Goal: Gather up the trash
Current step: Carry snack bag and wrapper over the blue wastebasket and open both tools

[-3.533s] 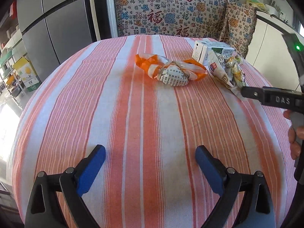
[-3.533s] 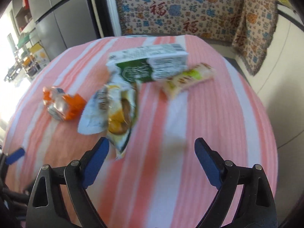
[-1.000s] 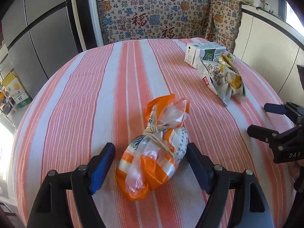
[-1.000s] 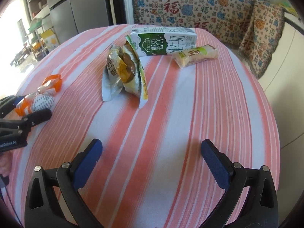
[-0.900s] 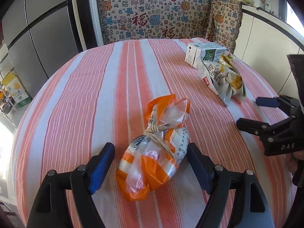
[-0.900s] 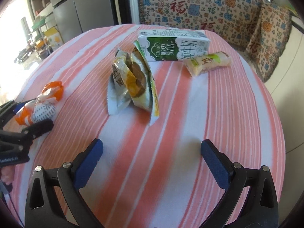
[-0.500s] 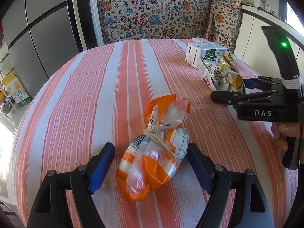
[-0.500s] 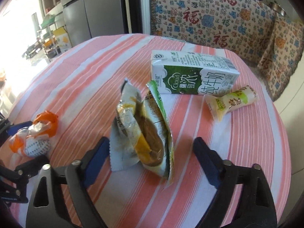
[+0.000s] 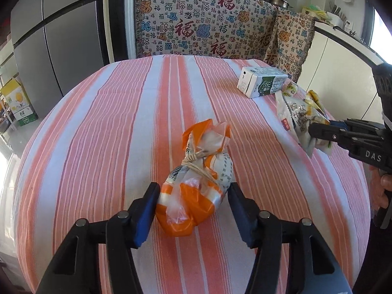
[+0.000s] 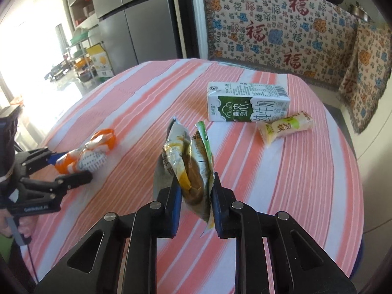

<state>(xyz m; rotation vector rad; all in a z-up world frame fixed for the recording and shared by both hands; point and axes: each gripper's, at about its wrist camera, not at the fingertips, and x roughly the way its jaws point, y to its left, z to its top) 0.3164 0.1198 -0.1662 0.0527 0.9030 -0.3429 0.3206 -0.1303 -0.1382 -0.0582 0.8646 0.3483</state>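
An orange and white plastic bag (image 9: 196,171) tied with a rubber band lies on the striped table (image 9: 98,134). My left gripper (image 9: 192,203) straddles it, jaws closing, and both blue pads touch its sides. From the right wrist view, the same bag (image 10: 98,152) sits between the left gripper's fingers (image 10: 73,166). My right gripper (image 10: 196,193) is closing on a bunch of crumpled snack wrappers (image 10: 188,156), which it holds upright just off the cloth. In the left wrist view the right gripper (image 9: 321,128) pinches the wrappers (image 9: 296,115) at the table's right side.
A green and white milk carton (image 10: 247,105) lies at the far right of the table, with a yellow-green snack packet (image 10: 285,127) beside it. Behind the table are a patterned cloth-covered bench (image 9: 208,29) and a grey fridge (image 9: 61,36). The table edge curves close on the right.
The left jaws have narrowed onto the tied bag. The right gripper moved forward over the snack wrappers, closed from wide open onto them and raised them off the cloth.
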